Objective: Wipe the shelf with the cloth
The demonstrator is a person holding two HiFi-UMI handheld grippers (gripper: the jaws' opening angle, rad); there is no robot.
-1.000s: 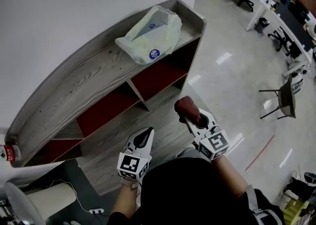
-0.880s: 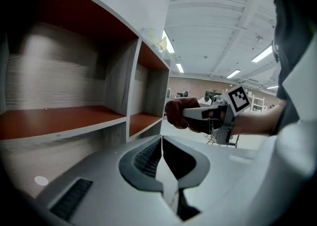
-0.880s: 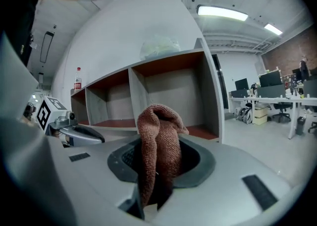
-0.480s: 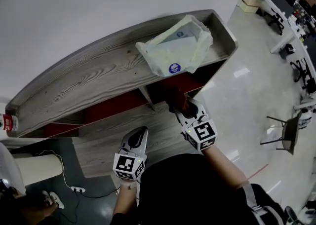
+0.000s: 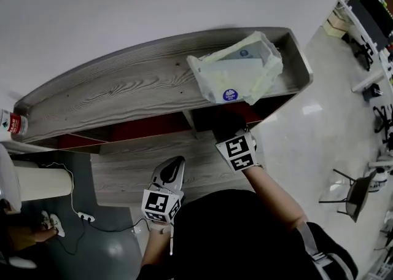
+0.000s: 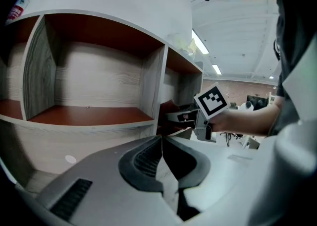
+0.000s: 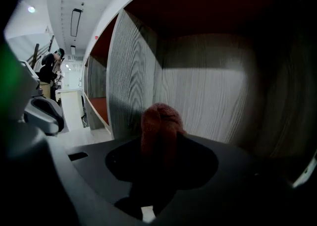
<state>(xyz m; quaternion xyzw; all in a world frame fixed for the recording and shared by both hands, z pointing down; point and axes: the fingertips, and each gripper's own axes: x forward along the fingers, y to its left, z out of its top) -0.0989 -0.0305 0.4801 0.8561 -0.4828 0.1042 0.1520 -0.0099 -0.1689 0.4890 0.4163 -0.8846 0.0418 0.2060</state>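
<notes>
At the far left, one bottle (image 5: 11, 124) stands on the end of the shelf (image 5: 123, 97). My left gripper (image 5: 177, 163) hangs low in front of the unit, close to my body and pointing towards it. Its jaws are pressed together with nothing between them. My right gripper (image 5: 225, 126) reaches forward, arm stretched out, with its tips inside the right-hand opening just past the upright divider. It pinches the reddish cloth (image 7: 159, 121), which stands bunched up between the jaws in front of the opening's grey back wall. These jaws have just been opening a little around the cloth.

I count two grippers, one cloth, one shelf unit with three red-lined openings in that row, one bottle, and one pale plastic bag (image 5: 236, 76). The bag lies on top of the shelf, above my right gripper.

A second ago my right gripper held the cloth out over the floor, short of the shelf. Now it is tucked under the top board. My left gripper sits much where it was.
</notes>
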